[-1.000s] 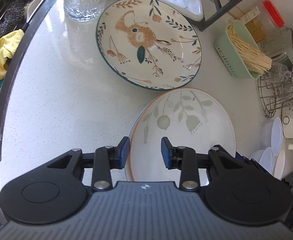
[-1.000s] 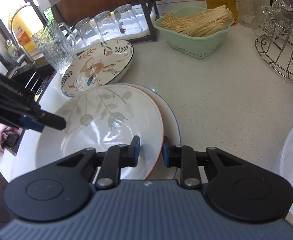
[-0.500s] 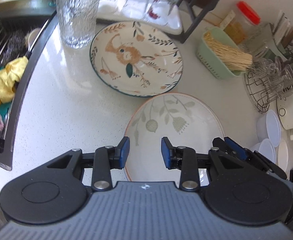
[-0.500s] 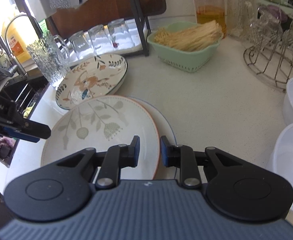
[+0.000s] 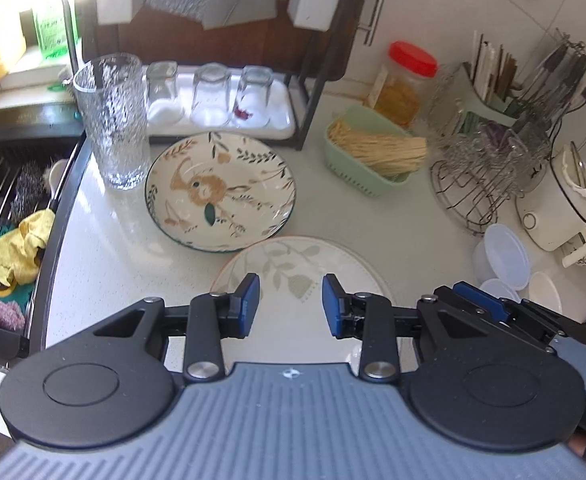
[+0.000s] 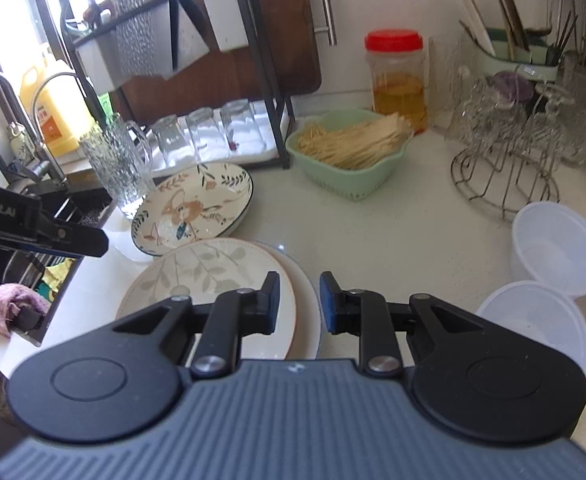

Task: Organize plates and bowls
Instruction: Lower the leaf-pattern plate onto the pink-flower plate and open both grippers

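A cream plate with a grey leaf pattern [image 5: 293, 264] lies on the white counter, stacked on a plain white plate [image 6: 307, 308] whose rim shows at its right. Behind it sits a deep plate painted with an orange animal and leaves [image 5: 221, 196]. My left gripper [image 5: 291, 306] hovers above the leaf plate's near part, jaws apart and empty. My right gripper [image 6: 299, 304] hangs over the stack's right rim with a narrow gap between its pads, gripping nothing. In the right wrist view the leaf plate [image 6: 201, 272] and the animal plate [image 6: 193, 208] lie left of centre.
A textured glass pitcher [image 5: 113, 120] stands by the sink edge [image 5: 59, 216]. A black rack with upturned glasses [image 5: 213, 96] is at the back. A green basket of sticks [image 5: 373, 160], a wire glass stand [image 5: 481, 184] and translucent plastic bowls [image 6: 553, 248] fill the right.
Both grippers have risen and pulled back from the plates, tilting up so more of the back wall shows. The plates have stayed on the counter.
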